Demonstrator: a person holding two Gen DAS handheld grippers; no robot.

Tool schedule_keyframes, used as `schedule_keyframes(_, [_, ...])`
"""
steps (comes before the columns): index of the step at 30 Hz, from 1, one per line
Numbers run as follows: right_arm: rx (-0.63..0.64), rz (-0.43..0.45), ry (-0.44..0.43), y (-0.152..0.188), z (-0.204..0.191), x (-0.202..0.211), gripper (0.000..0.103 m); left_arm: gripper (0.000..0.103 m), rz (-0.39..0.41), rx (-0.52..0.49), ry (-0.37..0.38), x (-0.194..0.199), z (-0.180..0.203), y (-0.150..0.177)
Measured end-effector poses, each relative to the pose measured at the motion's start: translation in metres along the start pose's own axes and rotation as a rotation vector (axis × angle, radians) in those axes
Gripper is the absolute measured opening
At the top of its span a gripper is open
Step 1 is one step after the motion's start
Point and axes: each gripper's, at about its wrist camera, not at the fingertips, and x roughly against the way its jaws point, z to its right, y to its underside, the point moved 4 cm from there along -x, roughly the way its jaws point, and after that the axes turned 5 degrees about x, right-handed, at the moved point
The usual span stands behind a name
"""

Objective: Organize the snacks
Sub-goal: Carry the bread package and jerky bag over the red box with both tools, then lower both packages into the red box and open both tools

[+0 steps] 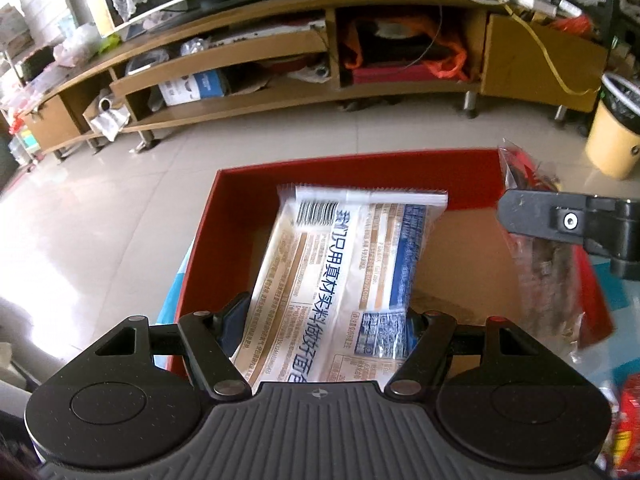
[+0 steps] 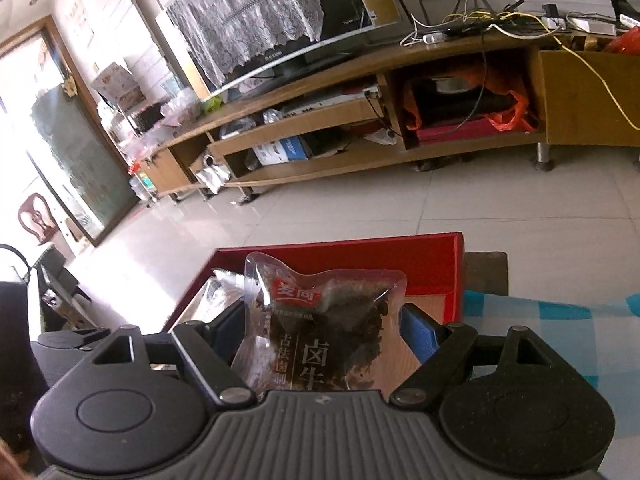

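Midway through, by the look of it. Left gripper (image 1: 324,320) fingers pinching white bread packet (image 1: 340,272), hovering over red box (image 1: 360,168) ahead. Right gripper (image 2: 320,332) fingers clamped on braised-meat pouch (image 2: 320,320), likewise above box. Neither released yet; red snack packet (image 1: 628,420) waiting on table to the right.

A long wooden TV stand (image 1: 280,92) ran across the far side of the pale tiled floor (image 1: 100,216). A lace-draped television (image 2: 280,28) stood on its top, beside a tangle of cables (image 2: 480,24). Orange plastic bags (image 1: 444,60) filled one open compartment, and a blue-and-white box (image 1: 192,88) sat on a lower shelf. A yellow bin (image 1: 616,136) with a dark liner stood at the right. A blue-and-white checked cloth (image 2: 540,320) covered the tabletop.
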Motion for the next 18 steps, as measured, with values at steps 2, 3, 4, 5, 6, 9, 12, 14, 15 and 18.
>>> schedule_keyframes(2, [0.008, -0.013, 0.002, 0.002, 0.002, -0.008, 0.081, 0.076, -0.006, -0.018, -0.020, -0.005, 0.002, 0.002])
schedule_keyframes(3, [0.010, -0.020, 0.006, 0.003, 0.003, -0.012, 0.082, 0.077, -0.009, -0.022, -0.025, -0.007, 0.002, 0.003])
schedule_keyframes(4, [0.012, -0.022, 0.012, 0.004, 0.004, -0.015, 0.084, 0.077, -0.012, -0.025, -0.028, -0.009, 0.003, 0.004])
schedule_keyframes(5, [0.018, -0.027, 0.016, 0.005, 0.004, -0.018, 0.086, 0.079, -0.014, -0.032, -0.029, -0.010, 0.003, 0.005])
schedule_keyframes(6, [0.024, -0.034, 0.026, 0.007, 0.005, -0.020, 0.087, 0.079, -0.015, -0.039, -0.032, -0.010, 0.004, 0.006])
schedule_keyframes(9, [0.039, -0.054, 0.053, 0.011, 0.007, -0.026, 0.088, 0.083, -0.018, -0.053, -0.044, -0.012, 0.006, 0.008])
schedule_keyframes(12, [0.049, -0.057, 0.043, 0.013, 0.006, -0.029, 0.089, 0.087, -0.020, -0.042, -0.043, -0.012, 0.005, 0.008])
schedule_keyframes(14, [0.077, -0.051, 0.058, 0.013, 0.003, -0.031, 0.089, 0.087, -0.022, -0.040, -0.050, -0.013, 0.004, 0.008])
schedule_keyframes(15, [0.087, -0.051, 0.065, 0.014, 0.002, -0.032, 0.089, 0.087, -0.024, -0.038, -0.055, -0.014, 0.003, 0.008])
schedule_keyframes(18, [0.098, -0.041, 0.074, 0.014, 0.001, -0.035, 0.090, 0.088, -0.040, -0.031, -0.065, -0.019, 0.000, 0.009])
